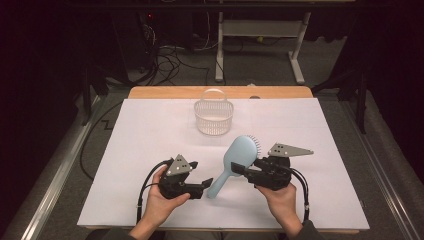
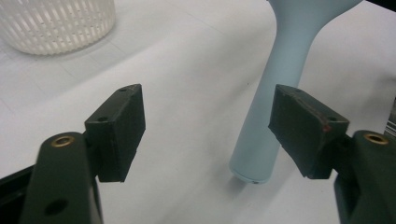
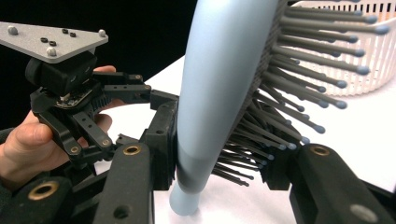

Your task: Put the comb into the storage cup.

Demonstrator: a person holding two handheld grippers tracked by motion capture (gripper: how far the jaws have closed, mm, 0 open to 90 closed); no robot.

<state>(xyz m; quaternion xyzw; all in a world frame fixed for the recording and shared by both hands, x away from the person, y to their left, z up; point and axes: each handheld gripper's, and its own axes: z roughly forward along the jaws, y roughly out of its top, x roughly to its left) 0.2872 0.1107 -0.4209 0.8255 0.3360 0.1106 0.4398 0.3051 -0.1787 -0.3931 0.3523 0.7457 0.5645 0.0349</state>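
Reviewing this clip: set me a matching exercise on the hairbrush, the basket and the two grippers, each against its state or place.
Things:
1. hairbrush
2. basket
3. left gripper
4. right gripper

States or places:
A. jaws open, nothing between the pads
B. stands alone toward the table's far edge
C. clamped on the brush head
D. light blue, handle end down at the table

Pairs: 1-D, 2-B, 3-A, 4-C

Pale blue hairbrush (image 3: 219, 84) between the jaws, white basket (image 3: 373, 56) behind, left gripper (image 3: 161, 100) beside.
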